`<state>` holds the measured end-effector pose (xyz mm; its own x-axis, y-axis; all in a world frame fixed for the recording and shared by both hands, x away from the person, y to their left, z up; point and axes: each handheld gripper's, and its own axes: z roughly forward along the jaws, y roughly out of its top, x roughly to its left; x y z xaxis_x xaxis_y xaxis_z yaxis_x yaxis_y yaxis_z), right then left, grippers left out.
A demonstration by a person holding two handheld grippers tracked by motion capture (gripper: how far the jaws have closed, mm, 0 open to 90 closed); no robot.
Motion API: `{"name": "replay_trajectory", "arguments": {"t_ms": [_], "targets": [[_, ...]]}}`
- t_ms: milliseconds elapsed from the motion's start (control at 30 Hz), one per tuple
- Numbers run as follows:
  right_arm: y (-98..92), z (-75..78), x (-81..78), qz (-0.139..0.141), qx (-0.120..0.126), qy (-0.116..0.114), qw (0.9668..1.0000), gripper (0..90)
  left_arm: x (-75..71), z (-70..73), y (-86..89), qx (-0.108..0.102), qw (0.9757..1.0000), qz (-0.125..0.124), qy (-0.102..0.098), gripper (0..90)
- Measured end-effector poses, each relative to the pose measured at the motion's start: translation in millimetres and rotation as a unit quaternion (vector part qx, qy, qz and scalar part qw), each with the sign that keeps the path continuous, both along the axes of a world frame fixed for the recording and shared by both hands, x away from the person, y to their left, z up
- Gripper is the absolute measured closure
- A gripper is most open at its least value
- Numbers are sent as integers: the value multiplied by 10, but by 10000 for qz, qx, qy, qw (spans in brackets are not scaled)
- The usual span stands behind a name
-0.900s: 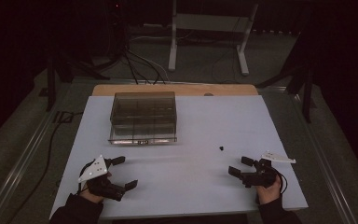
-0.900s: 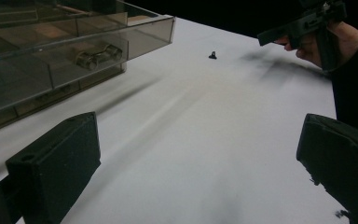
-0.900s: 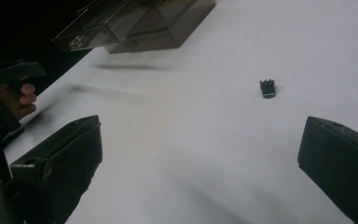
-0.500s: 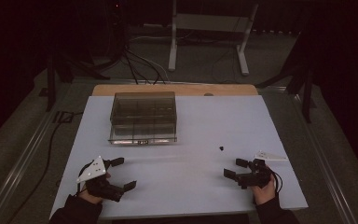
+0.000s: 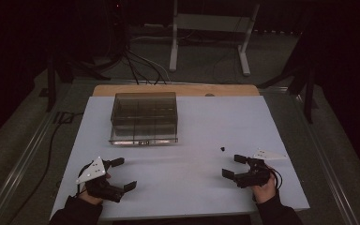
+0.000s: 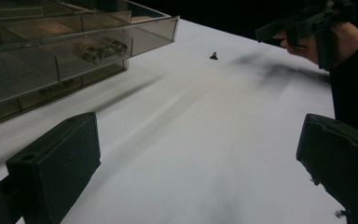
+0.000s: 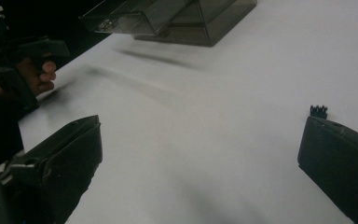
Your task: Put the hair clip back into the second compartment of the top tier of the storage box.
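Right gripper [image 5: 236,167] spread wide, empty, near the tiny black part [image 5: 222,149]
A careless close could flick that speck across the white table [image 5: 192,187]

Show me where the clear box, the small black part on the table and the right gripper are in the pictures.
clear box [image 5: 144,117], high view, on its lid.
small black part [image 5: 222,149], high view, on its middle.
right gripper [image 5: 231,165], high view, midway between its two open jaws.
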<state>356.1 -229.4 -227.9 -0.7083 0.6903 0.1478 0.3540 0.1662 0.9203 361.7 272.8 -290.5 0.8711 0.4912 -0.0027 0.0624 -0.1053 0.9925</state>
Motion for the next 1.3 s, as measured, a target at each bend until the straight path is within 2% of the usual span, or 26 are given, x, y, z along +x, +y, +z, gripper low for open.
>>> {"name": "replay_trajectory", "arguments": {"t_ms": [100,200,400,567,667,767,900,1100,1167,1267,1300], "targets": [[14,37,8,60,27,-52,10000,0,0,-1,3,-10,10000,6,1,5],[8,91,15,30,-14,-183,9998,0,4,-5,8,-24,10000,3,13,5],[-13,162,69,-68,-9,-283,9996,0,8,-9,16,1,10000,19,18,5],[-38,184,117,-70,77,-230,9997,0,14,-9,20,-36,10000,5,42,5],[-54,204,159,-149,14,-341,9993,0,18,-13,7,-12,10000,1,42,5],[-77,208,198,-149,122,-346,9992,0,21,-13,6,-20,10000,-23,53,5],[-96,203,261,-297,30,-359,9989,0,24,-10,6,-44,10000,-36,58,5],[-121,208,377,-360,-64,-379,9986,0,27,-10,2,-46,10000,-54,70,5],[-121,193,420,-408,-211,-423,9980,0,30,-11,1,-57,9999,-62,90,5],[-126,178,463,-450,-228,-348,9981,0,31,-11,0,-60,9999,-66,85,5],[-130,165,500,-508,-308,-332,9977,0,33,-11,-1,-59,9999,-67,87,5]]}}
